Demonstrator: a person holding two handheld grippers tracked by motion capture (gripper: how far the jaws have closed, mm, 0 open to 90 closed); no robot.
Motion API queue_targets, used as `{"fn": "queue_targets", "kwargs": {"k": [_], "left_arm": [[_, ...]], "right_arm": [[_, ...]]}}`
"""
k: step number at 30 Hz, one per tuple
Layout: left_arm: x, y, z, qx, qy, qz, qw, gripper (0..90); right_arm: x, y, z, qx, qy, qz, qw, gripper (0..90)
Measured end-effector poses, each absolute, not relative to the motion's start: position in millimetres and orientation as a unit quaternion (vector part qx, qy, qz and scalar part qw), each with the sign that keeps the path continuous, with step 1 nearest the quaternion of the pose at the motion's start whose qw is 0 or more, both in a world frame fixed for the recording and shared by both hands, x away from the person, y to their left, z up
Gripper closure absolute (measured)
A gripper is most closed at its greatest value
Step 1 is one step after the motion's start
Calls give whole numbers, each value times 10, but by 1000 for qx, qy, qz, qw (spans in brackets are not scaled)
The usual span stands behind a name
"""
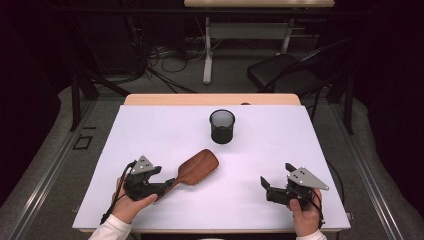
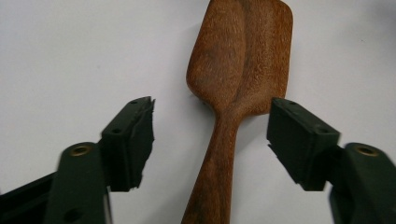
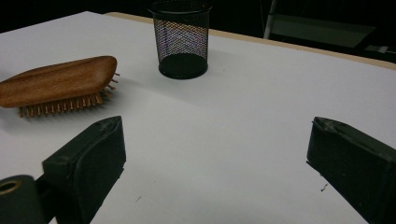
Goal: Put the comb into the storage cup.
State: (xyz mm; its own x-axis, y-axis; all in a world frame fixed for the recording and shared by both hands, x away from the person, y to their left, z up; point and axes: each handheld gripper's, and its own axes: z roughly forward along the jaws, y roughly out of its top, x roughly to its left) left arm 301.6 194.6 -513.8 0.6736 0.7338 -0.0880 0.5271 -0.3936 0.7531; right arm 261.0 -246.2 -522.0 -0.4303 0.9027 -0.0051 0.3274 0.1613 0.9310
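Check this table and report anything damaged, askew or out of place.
One thing stands out: the pad on one jaw of the left tongs is torn and ragged along its inner edge. Otherwise the wooden hairbrush lies bristles down, its handle between those open jaws, and the black mesh cup stands upright.

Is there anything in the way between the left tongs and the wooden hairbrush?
Nothing visible. The left tongs stand open, one jaw on each side of the wooden hairbrush handle, with bare white table in the gaps. The mesh cup stands farther back, apart from the brush.
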Motion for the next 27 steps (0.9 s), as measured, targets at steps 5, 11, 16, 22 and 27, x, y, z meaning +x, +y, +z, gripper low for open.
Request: {"fn": "queue_targets", "kwargs": {"k": [5, 11, 16, 22, 27], "left_arm": [[3038, 1942, -5153, 821, 391, 123, 398, 191], [3043, 1908, -5173, 819, 398, 114, 398, 156], [3035, 1844, -5190, 824, 393, 110, 392, 153], [3023, 1773, -5212, 834, 383, 111, 381, 158], [3020, 1735, -5223, 840, 378, 118, 370, 158]], "right_arm": [[2614, -2474, -5220, 440, 699, 476, 303, 41], [2614, -2473, -5221, 440, 698, 476, 303, 42], [2618, -2473, -5226, 442, 696, 478, 303, 42], [2619, -2477, -5228, 445, 695, 478, 301, 43], [2610, -2509, -5216, 453, 688, 481, 300, 46]]}}
